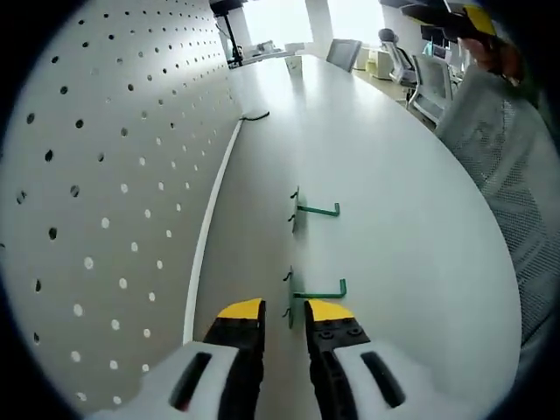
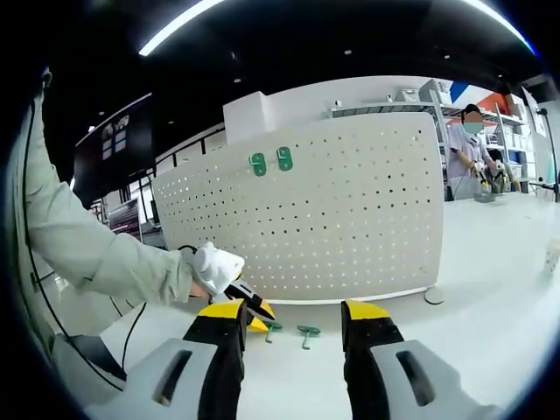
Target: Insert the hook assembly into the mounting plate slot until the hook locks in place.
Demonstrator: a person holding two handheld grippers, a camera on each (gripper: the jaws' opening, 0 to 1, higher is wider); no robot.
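Progress: judged early; two green hooks already hang high on the pegboard (image 2: 350, 210), at (image 2: 257, 164) and (image 2: 284, 158), while two more lie loose on the table (image 1: 394, 219). No loose hook is gripped or inserted yet.
Remaining: grasp a loose hook, carry it to the pegboard, push it into the holes until it locks.
Near hook (image 1: 315, 296): flat on the table, just ahead of the left gripper's tips, close to the board's base.
Far hook (image 1: 313, 210): flat on the table, further along the board, apart from the first.
Left gripper (image 1: 284, 309): held low over the table, pointing along the board; jaws slightly spread, holding nothing.
Right gripper (image 2: 291, 312): held back from the board, facing it square; jaws spread wide, empty.
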